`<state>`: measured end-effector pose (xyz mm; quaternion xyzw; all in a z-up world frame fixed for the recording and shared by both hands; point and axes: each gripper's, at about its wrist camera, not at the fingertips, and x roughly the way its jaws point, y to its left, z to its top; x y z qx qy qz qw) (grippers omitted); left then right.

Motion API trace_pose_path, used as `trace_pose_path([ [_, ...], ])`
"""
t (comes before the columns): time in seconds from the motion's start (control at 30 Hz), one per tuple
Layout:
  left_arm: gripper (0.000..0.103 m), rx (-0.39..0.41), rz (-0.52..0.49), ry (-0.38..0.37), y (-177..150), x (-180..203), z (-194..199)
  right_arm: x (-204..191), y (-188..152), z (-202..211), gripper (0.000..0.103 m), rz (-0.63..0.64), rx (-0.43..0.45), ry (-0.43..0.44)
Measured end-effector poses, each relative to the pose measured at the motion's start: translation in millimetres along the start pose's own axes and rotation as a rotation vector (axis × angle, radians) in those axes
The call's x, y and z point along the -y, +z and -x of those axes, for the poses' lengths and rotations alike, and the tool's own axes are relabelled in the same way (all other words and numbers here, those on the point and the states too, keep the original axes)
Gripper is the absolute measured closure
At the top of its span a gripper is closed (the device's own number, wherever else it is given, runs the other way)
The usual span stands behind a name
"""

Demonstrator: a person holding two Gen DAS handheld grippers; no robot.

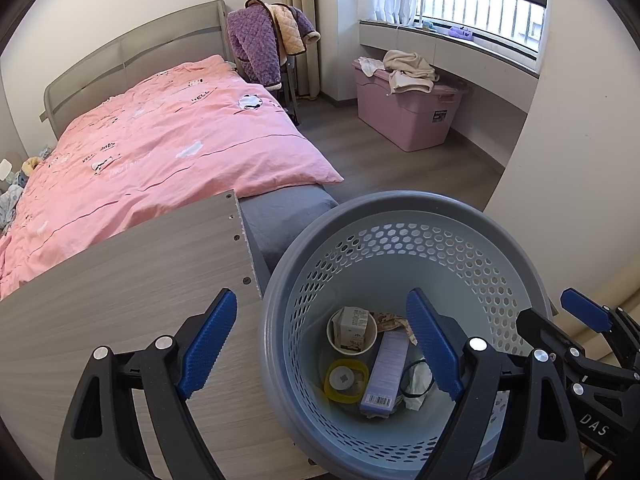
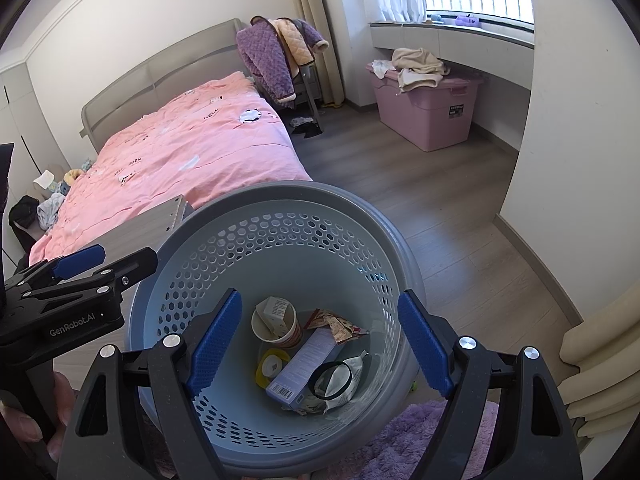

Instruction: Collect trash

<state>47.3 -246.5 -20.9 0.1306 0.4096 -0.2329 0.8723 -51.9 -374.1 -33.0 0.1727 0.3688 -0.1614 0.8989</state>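
A grey-blue perforated bin [image 1: 400,208] stands beside the wooden table, also seen from the right wrist as bin [image 2: 280,192]. Inside lie a paper cup with a small carton [image 2: 276,328], a purple box [image 2: 304,364], a yellow lid [image 2: 272,366], a red wrapper [image 2: 340,326] and a white packet with a black ring [image 2: 336,378]. My left gripper [image 1: 320,298] is open and straddles the bin's left rim, holding nothing. My right gripper [image 2: 320,296] is open above the bin's mouth, with nothing between its fingers.
The wooden table top [image 1: 120,288] lies left of the bin. Behind are a bed with a pink duvet [image 1: 160,140], a chair draped with a purple coat [image 1: 256,48] and a pink storage box [image 1: 408,112]. A purple rug [image 2: 400,440] is under the bin's right side.
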Motion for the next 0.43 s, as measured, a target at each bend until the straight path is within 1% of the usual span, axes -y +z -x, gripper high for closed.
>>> trace_pose_path([
  [0.43, 0.02, 0.003, 0.0, 0.004, -0.2, -0.1, -0.2, -0.3, 0.0, 0.0, 0.024, 0.001, 0.0, 0.0],
])
